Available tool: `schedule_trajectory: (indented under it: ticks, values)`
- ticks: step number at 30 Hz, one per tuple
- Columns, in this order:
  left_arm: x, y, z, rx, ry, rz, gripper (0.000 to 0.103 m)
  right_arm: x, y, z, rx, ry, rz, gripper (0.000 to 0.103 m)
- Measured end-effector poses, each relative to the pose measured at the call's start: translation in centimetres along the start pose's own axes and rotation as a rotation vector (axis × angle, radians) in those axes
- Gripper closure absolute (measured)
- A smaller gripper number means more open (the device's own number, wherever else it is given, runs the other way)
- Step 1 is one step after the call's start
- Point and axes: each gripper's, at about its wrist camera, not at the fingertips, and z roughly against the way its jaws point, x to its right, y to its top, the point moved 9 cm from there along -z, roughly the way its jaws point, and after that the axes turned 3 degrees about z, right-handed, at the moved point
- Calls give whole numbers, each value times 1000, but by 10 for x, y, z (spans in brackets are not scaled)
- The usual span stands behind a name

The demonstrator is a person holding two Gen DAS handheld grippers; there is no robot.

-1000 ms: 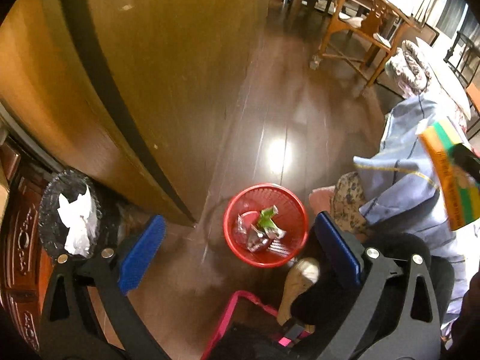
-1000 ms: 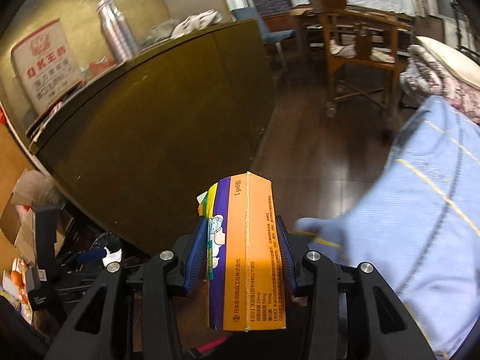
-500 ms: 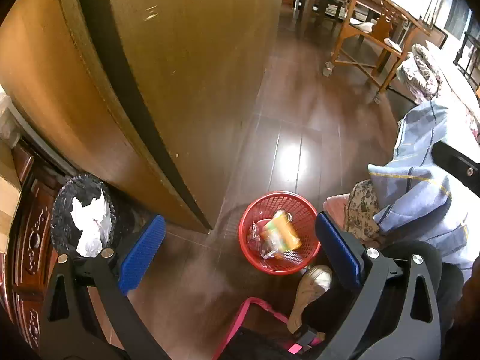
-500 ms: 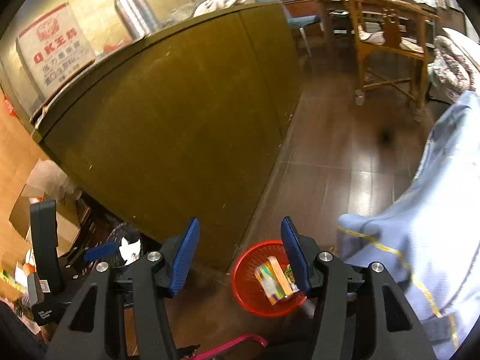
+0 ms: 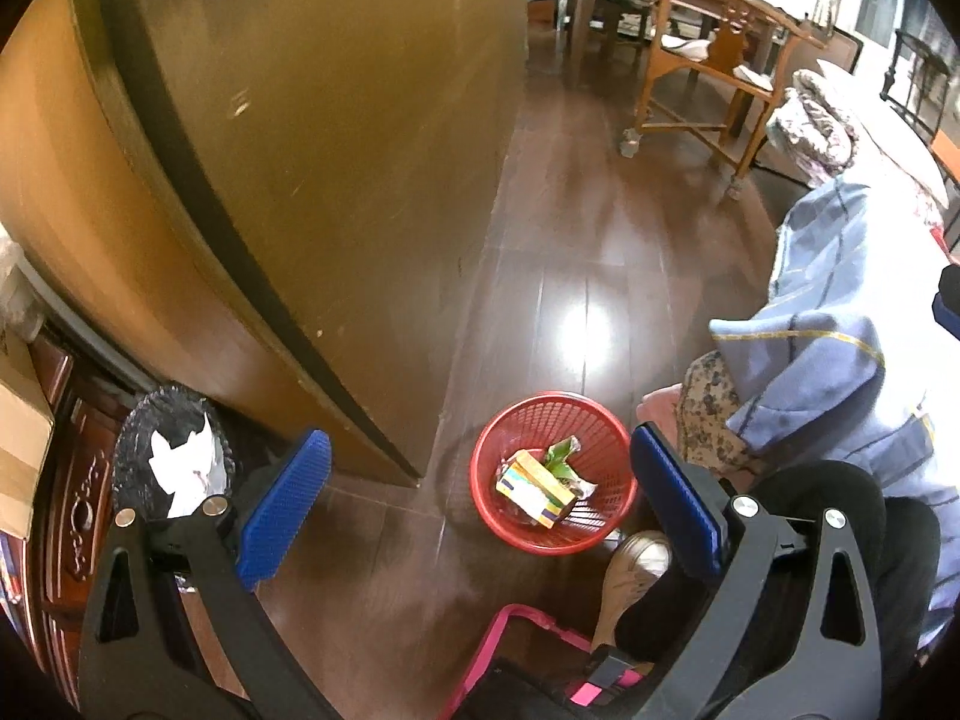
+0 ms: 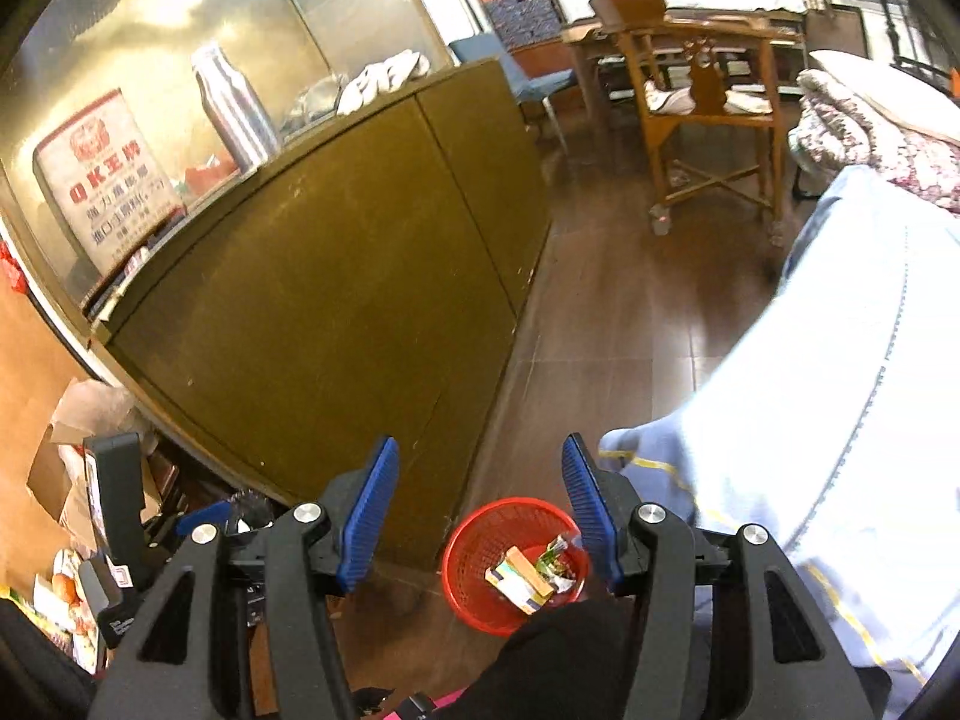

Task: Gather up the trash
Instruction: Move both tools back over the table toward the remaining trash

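Floor: dark wood boards (image 5: pixel 576 252) are shining under a ceiling light, running between a big brown cabinet (image 5: pixel 336 168) and a bed draped in a blue blanket (image 5: pixel 840 324).
Room: a wooden chair (image 6: pixel 702 96) is standing at the far end; a steel flask (image 6: pixel 231 105) and a printed sack (image 6: pixel 111 174) are sitting on top of the cabinet.
Bin: a red mesh basket (image 5: pixel 510 432) is sitting on the floor at the cabinet's corner, just beside the bed.
Trash: an orange and purple carton (image 5: pixel 534 489) is lying inside the basket, resting against a green wrapper (image 5: pixel 561 455).
Right claw (image 6: pixel 480 516): standing apart with nothing between its pads, having just been opening; it is hanging above the basket.
Left claw (image 5: pixel 474 504): gaping wide and carrying nothing.
Progress: the carton is looking collected; that step is appearing finished.
Remaining: a second, black bin (image 5: pixel 138 450) with white paper (image 5: pixel 186 471) is sitting by the cabinet; whether more litter is waiting elsewhere, I cannot tell.
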Motion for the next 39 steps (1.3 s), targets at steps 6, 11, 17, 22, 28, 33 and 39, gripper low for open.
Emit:
schedule_trajectory:
  ticks: [6, 11, 17, 22, 28, 33, 39]
  values:
    - [23, -3, 18, 48, -31, -45, 7, 14, 1, 40, 76, -26, -22, 43]
    - [54, -11, 32, 81, -65, -114, 7, 36, -6, 77, 143, -61, -44, 39]
    - [111, -25, 41, 95, -123, -210, 7, 92, -22, 121, 205, -133, -128, 38]
    - [174, -33, 46, 105, -174, -327, 7, 144, -39, 158, 258, -198, -217, 38]
    - [228, -39, 48, 117, -195, -433, 7, 209, -64, 194, 306, -263, -340, 38]
    - [268, -42, 43, 91, -231, -480, 7, 262, -91, 218, 317, -339, -420, 38]
    - [298, -48, 34, 50, -250, -525, 7, 314, -120, 237, 326, -418, -499, 38]
